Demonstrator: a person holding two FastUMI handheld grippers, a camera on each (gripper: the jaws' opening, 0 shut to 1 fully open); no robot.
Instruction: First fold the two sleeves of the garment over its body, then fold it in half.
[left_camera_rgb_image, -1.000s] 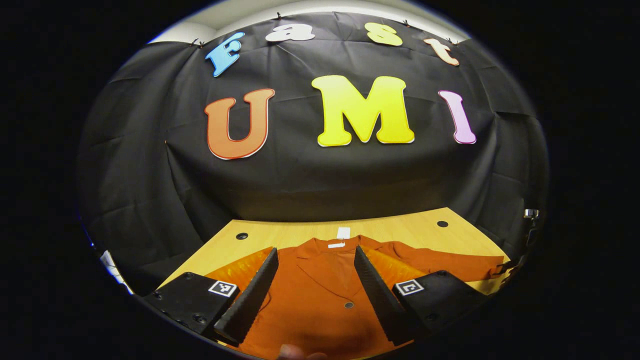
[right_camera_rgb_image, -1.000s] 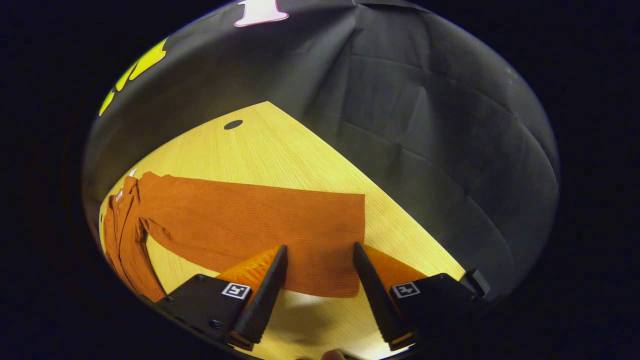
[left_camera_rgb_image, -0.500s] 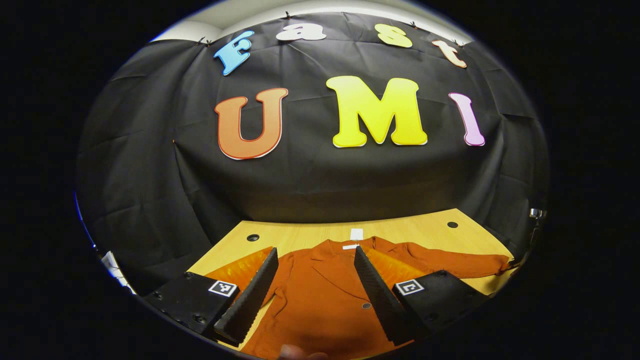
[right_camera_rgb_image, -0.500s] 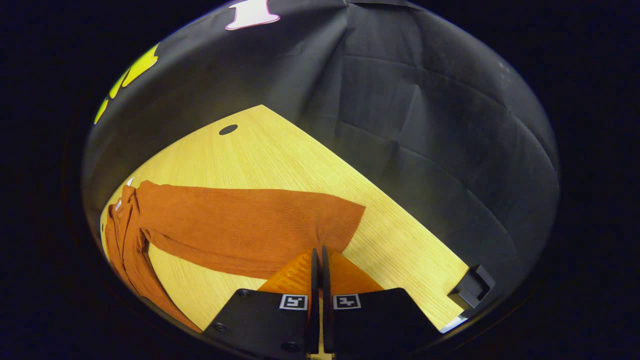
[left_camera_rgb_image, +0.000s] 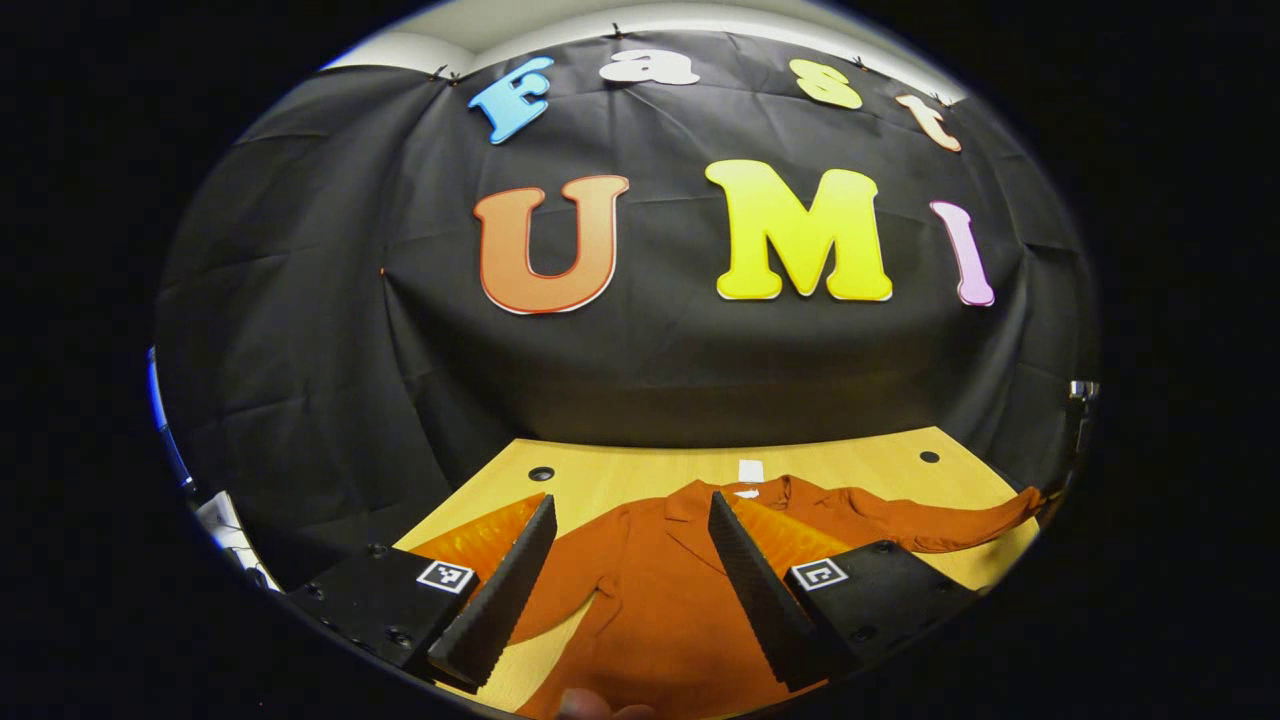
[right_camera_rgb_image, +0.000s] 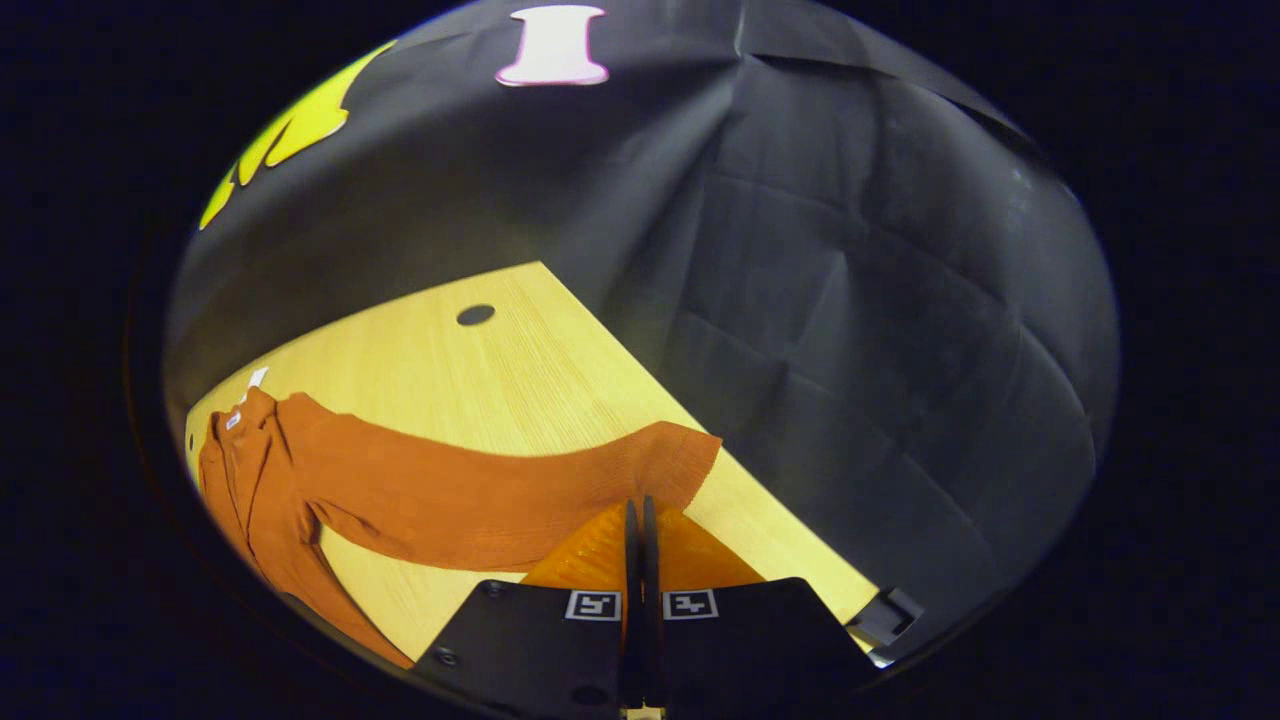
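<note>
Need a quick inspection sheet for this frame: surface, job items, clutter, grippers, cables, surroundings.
Surface: wooden table with dark round holes.
Job's things: orange garment lies on the table, body not yet folded; its sleeve stretches out sideways, the cuff end raised off the wood.
Clutter: small white tag on the table beside the collar.
Grippers: left gripper open above the garment body, holding nothing; right gripper shut on the sleeve near the cuff.
Cables: nothing seen.
Surroundings: black cloth wall behind the table.
</note>
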